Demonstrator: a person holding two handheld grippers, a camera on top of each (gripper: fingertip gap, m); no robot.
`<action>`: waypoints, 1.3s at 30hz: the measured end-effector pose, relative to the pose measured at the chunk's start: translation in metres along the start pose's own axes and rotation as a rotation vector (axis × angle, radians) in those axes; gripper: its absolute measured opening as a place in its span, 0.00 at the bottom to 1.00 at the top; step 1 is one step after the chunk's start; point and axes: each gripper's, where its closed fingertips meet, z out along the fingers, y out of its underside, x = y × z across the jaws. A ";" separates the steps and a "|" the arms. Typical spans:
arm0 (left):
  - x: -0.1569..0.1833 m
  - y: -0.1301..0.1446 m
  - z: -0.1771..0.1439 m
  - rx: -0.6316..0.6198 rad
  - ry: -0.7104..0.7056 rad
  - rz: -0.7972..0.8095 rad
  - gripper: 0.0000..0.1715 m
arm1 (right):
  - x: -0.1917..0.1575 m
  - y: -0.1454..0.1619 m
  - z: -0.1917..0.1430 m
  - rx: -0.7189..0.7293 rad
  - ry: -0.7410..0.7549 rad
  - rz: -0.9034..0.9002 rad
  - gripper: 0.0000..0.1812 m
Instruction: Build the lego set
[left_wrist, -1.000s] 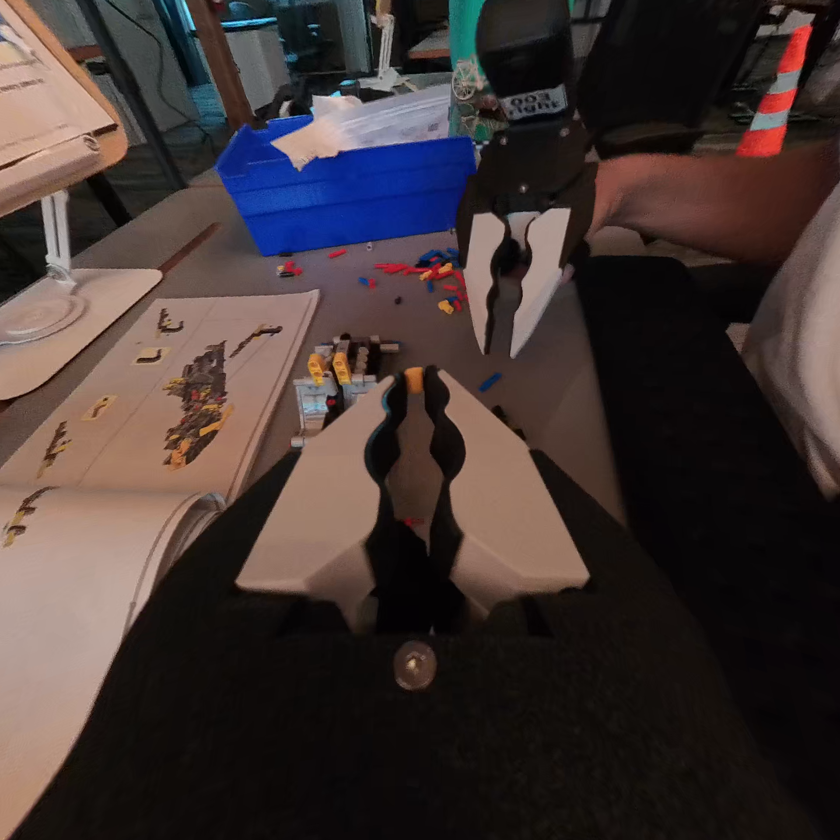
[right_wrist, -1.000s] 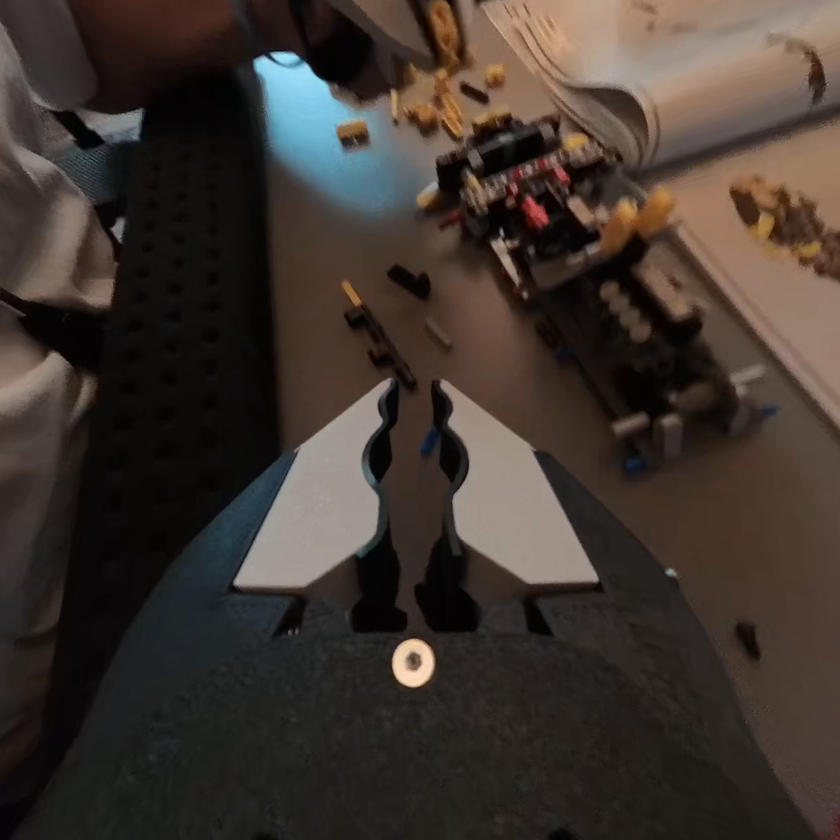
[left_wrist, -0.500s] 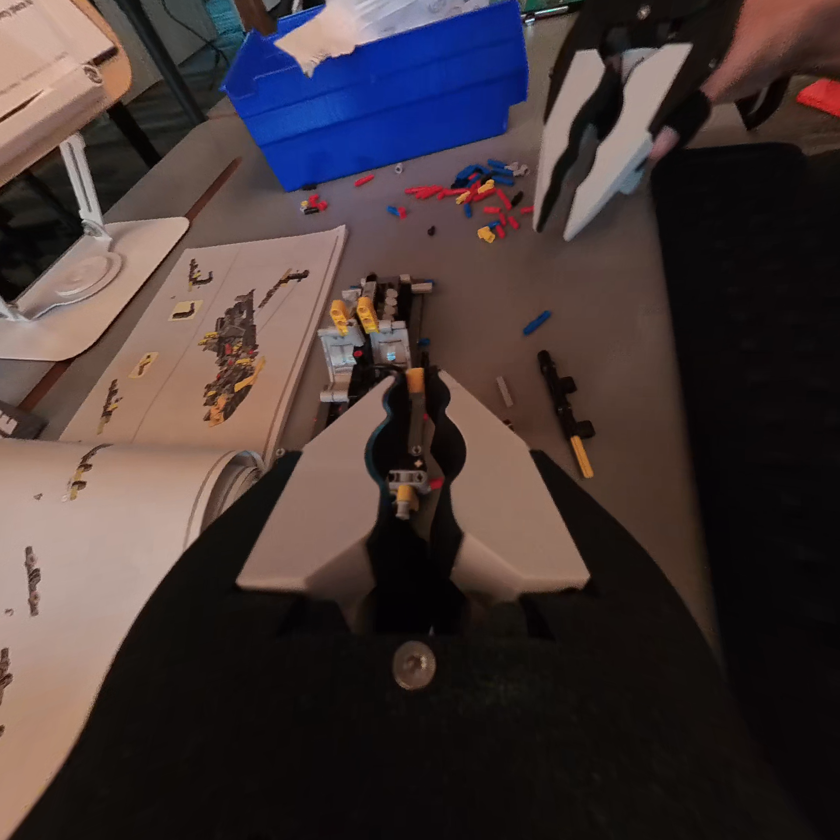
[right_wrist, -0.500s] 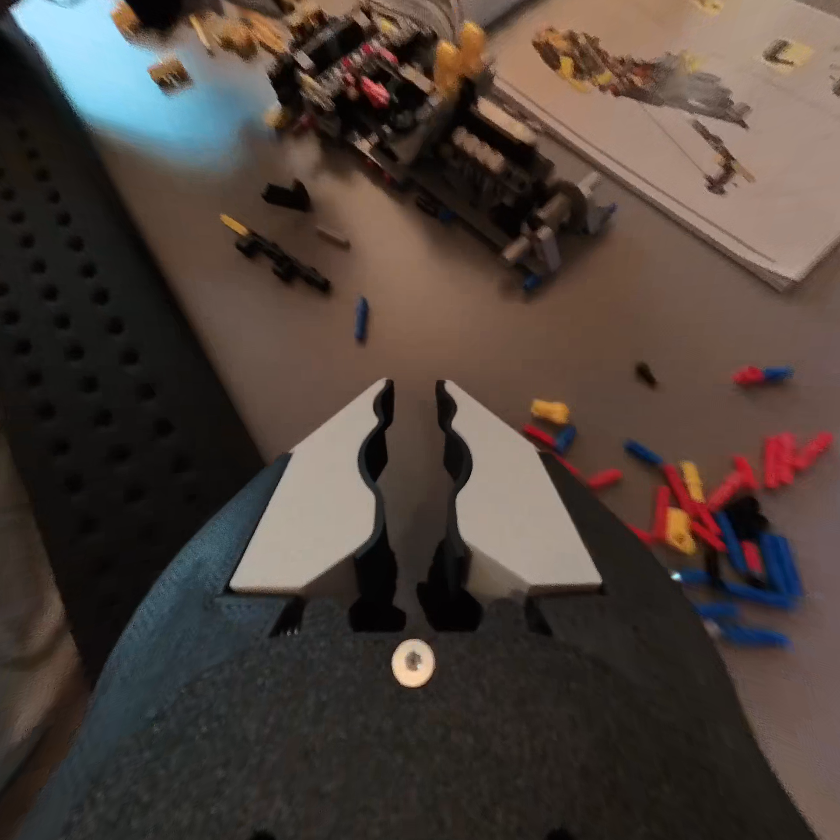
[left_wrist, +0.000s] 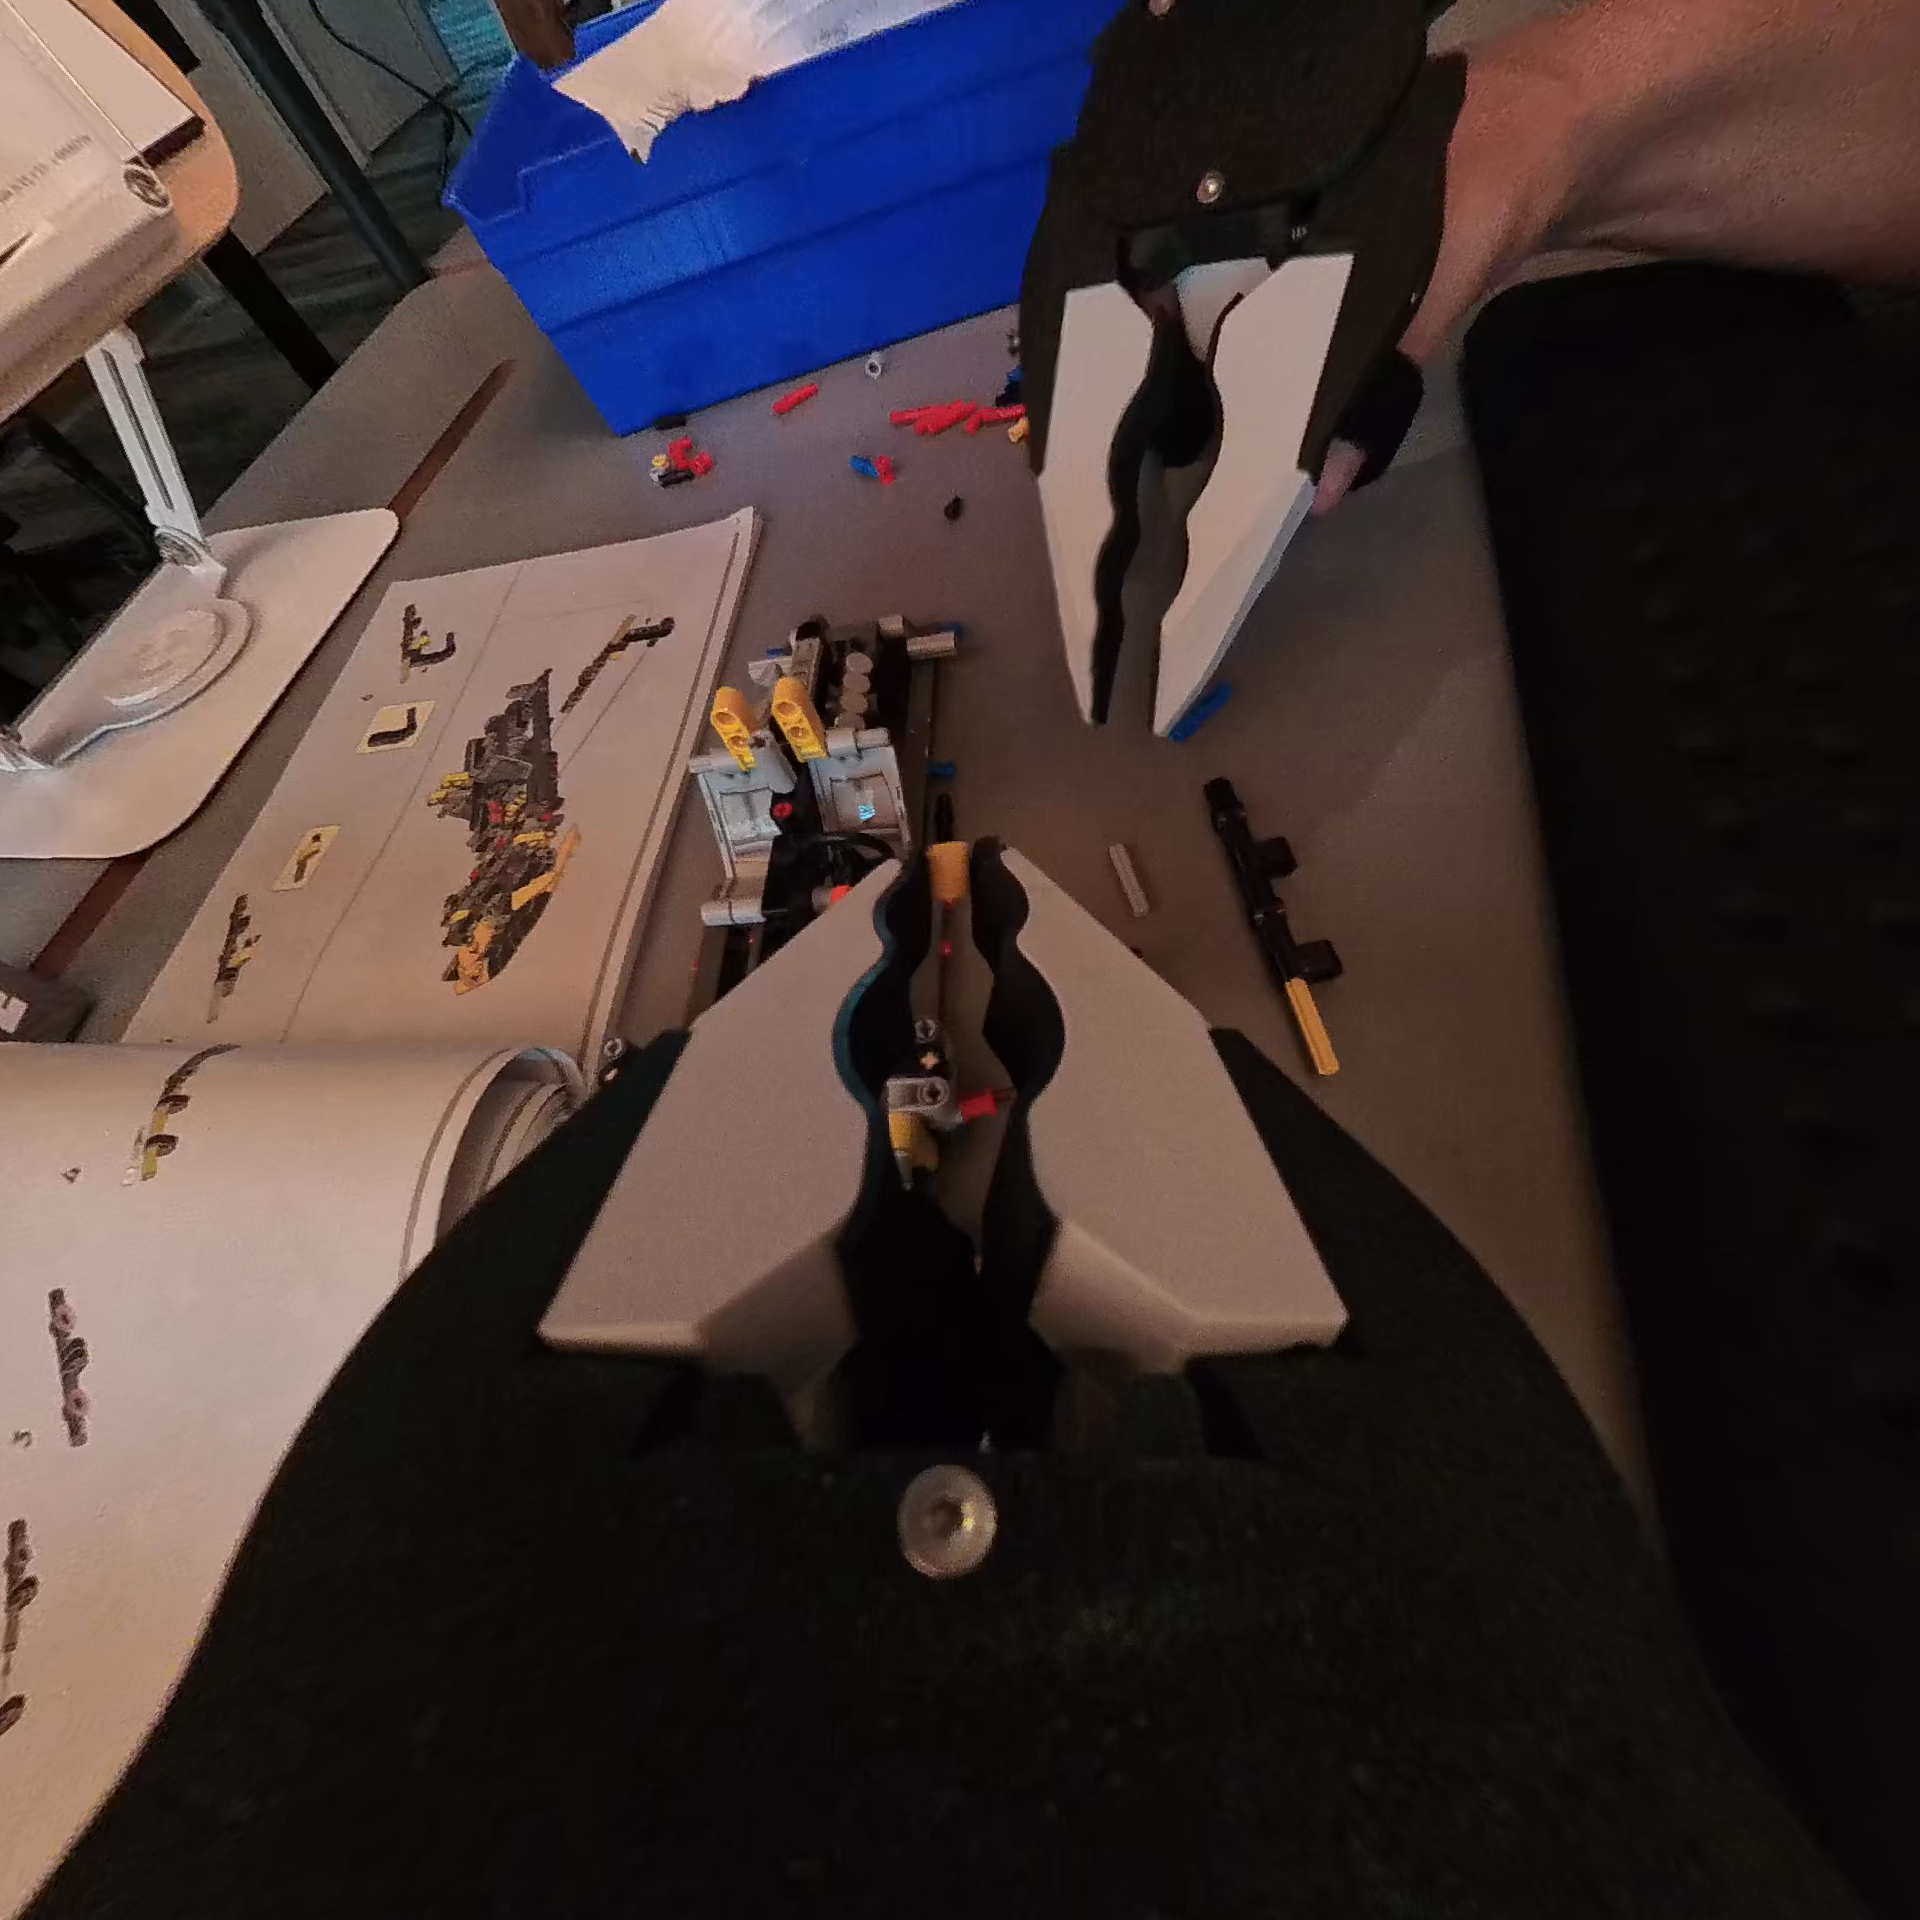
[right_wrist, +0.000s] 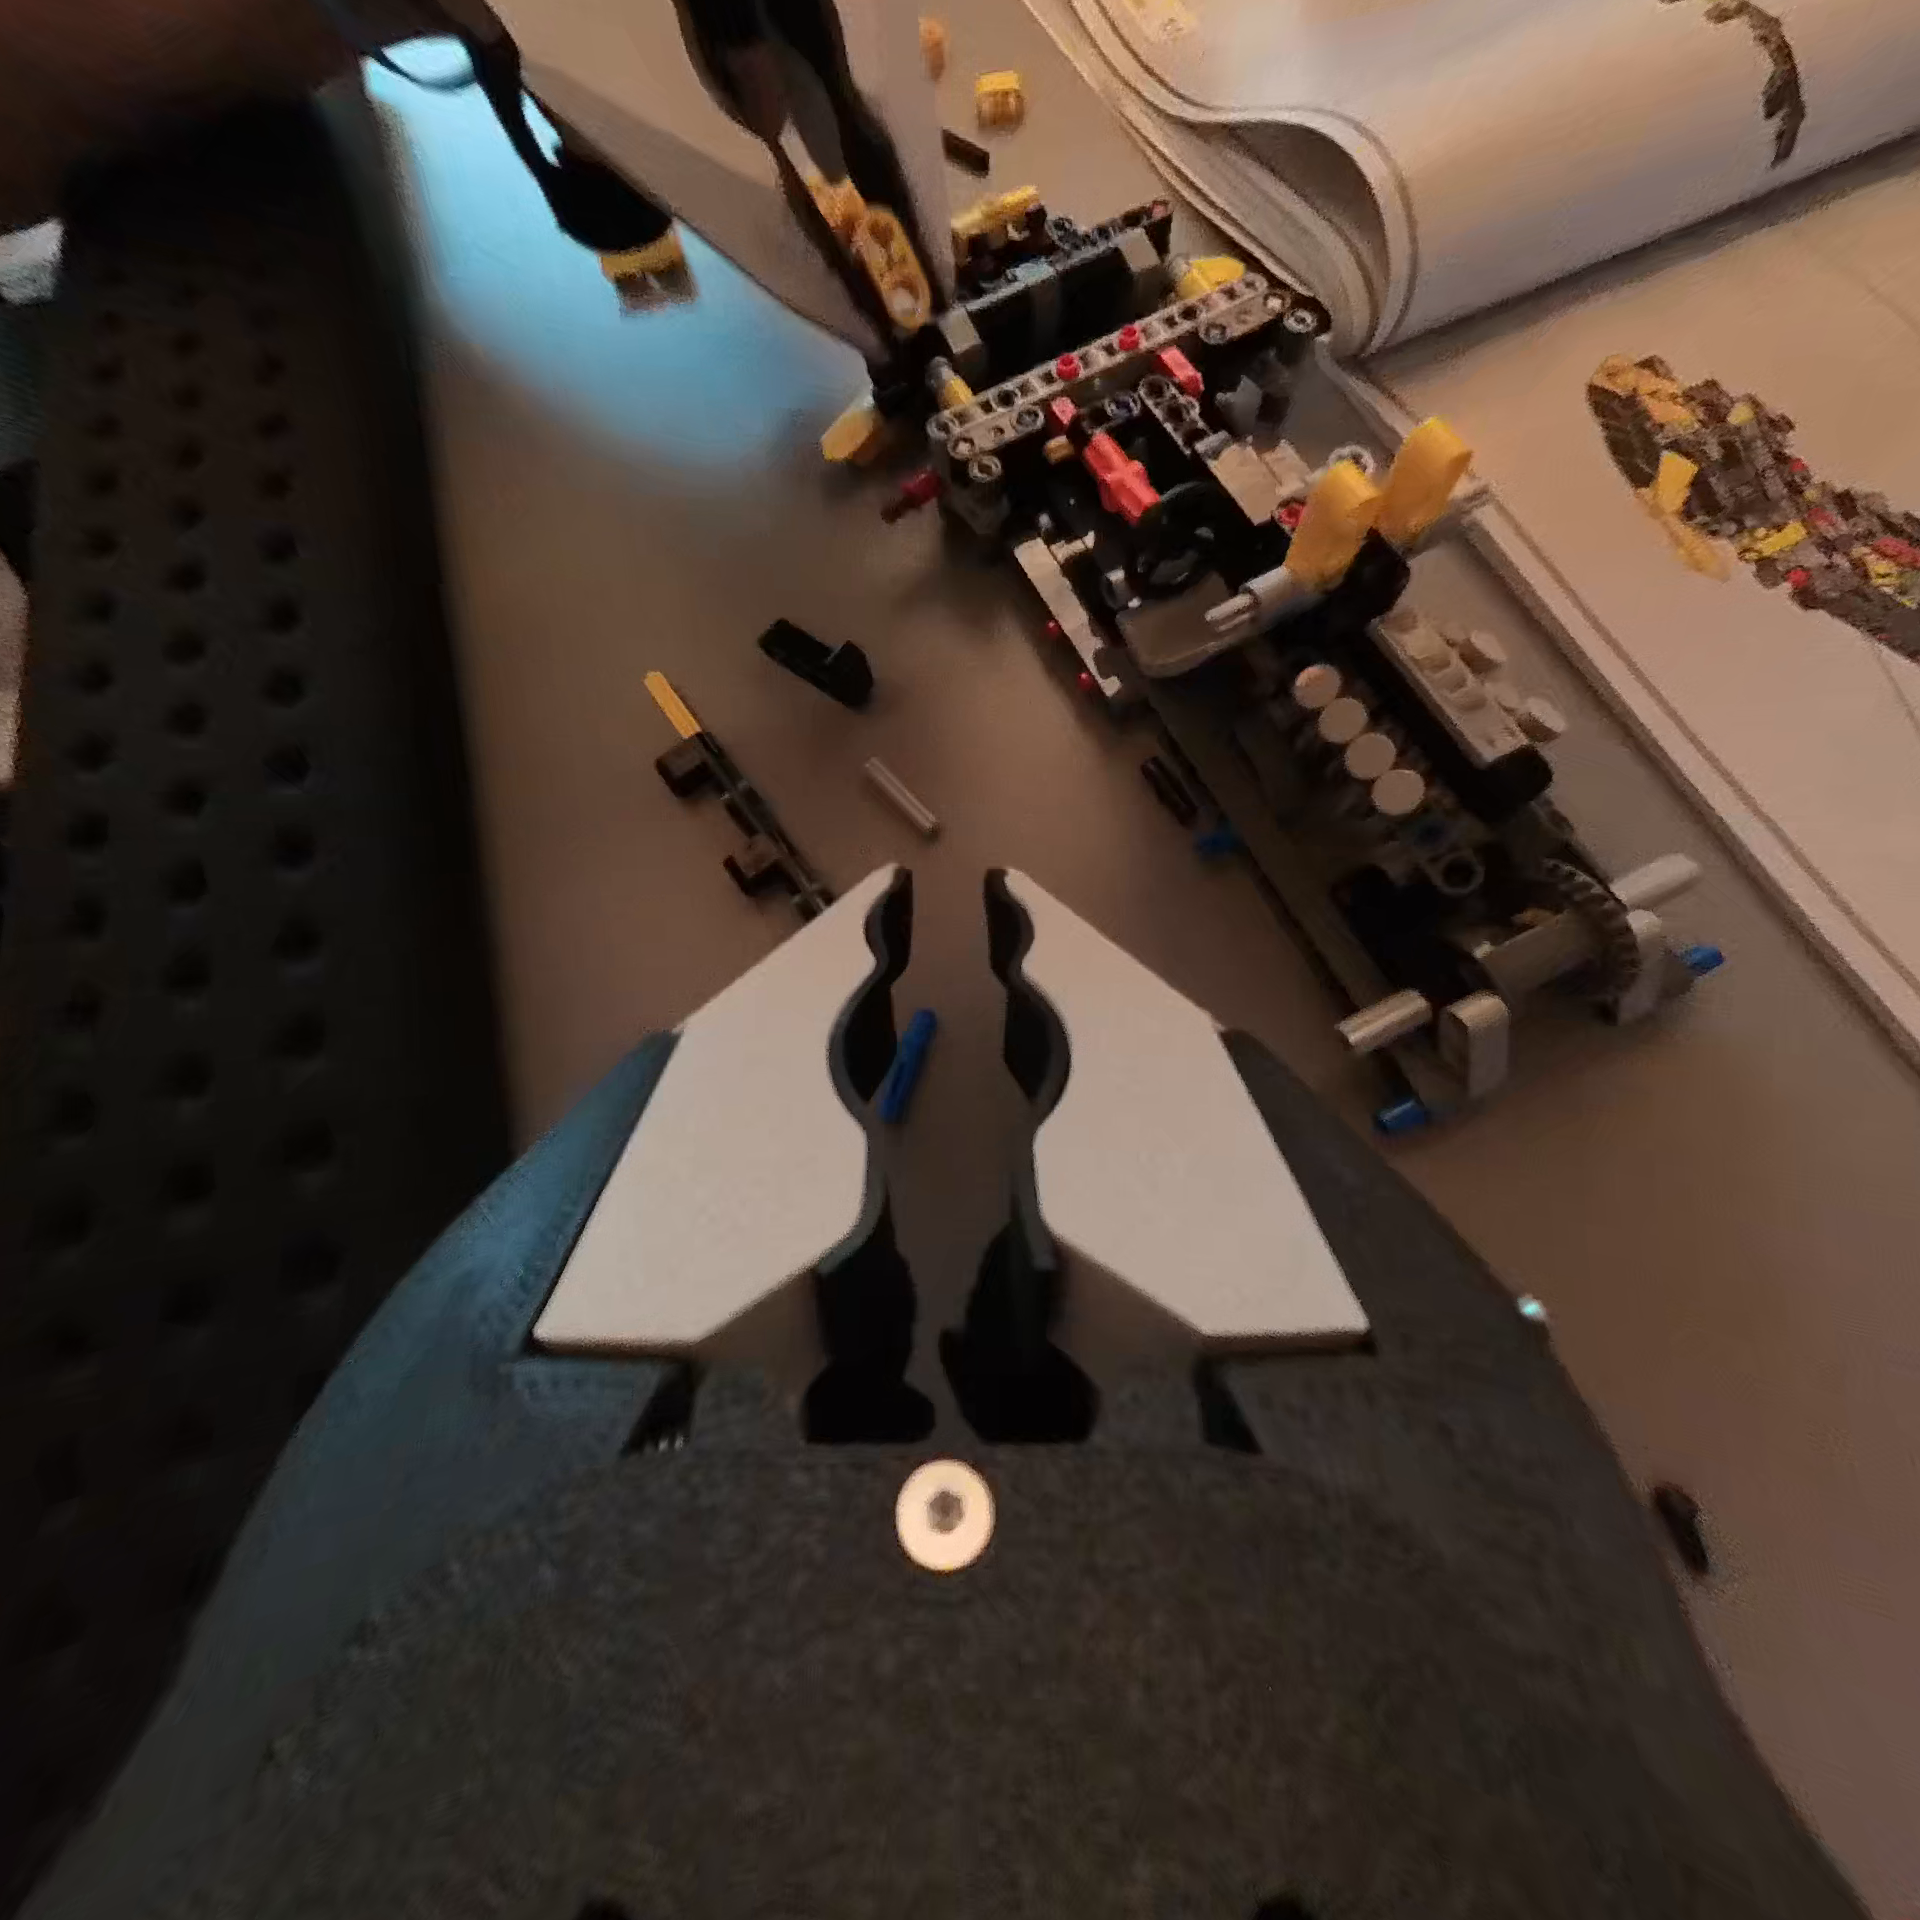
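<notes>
Desk (left_wrist: 1351, 675) inventory, left to right as the left wrist view has it.

1. White lamp base (left_wrist: 177, 665), far left, on the desk.
2. Instruction booklet (left_wrist: 499, 790), open, near page curled; touches nothing but the desk, lying just beside the model.
3. Partly built model (left_wrist: 821, 748), black and grey with yellow and red parts, lying lengthwise just right of the booklet. In the right wrist view the same model (right_wrist: 1299, 665) runs diagonally across the desk.
4. Left tongs (left_wrist: 948, 883), jaws nearly closed on a yellow-capped piece (left_wrist: 945, 871) at the tips, with the near end of the model seen between them. Judged to be steadying or holding a sub-part; whether it is attached to the model cannot be told.
5. Short grey pin (left_wrist: 1129, 881) and black axle assembly with yellow end (left_wrist: 1270, 925), loose, right of the model.
6. Right tongs (left_wrist: 1138, 717), jaws apart, empty. Half a second ago they hung over the scattered red, blue and yellow pins (left_wrist: 945, 418) near the blue bin (left_wrist: 748, 229); now they stand lower and nearer, tips straddling a blue pin (left_wrist: 1200, 712). The right wrist view shows that blue pin (right_wrist: 906, 1062) between the open jaws, not yet gripped.
7. Black perforated mat (left_wrist: 1714, 935), far right.

Status: pick of the blue pin appears to be in hand; closing on it is the next step, then fitting to the model.
</notes>
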 end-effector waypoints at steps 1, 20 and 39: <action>-0.001 0.001 0.000 0.000 -0.002 -0.005 0.03 | -0.001 0.004 -0.001 -0.021 0.004 0.006 0.08; -0.004 -0.001 0.000 0.012 -0.015 -0.017 0.03 | -0.013 0.027 -0.031 -0.044 0.189 0.155 0.08; -0.048 0.027 -0.022 -0.098 -0.149 -0.032 0.03 | 0.027 -0.012 -0.006 0.081 0.311 0.102 0.10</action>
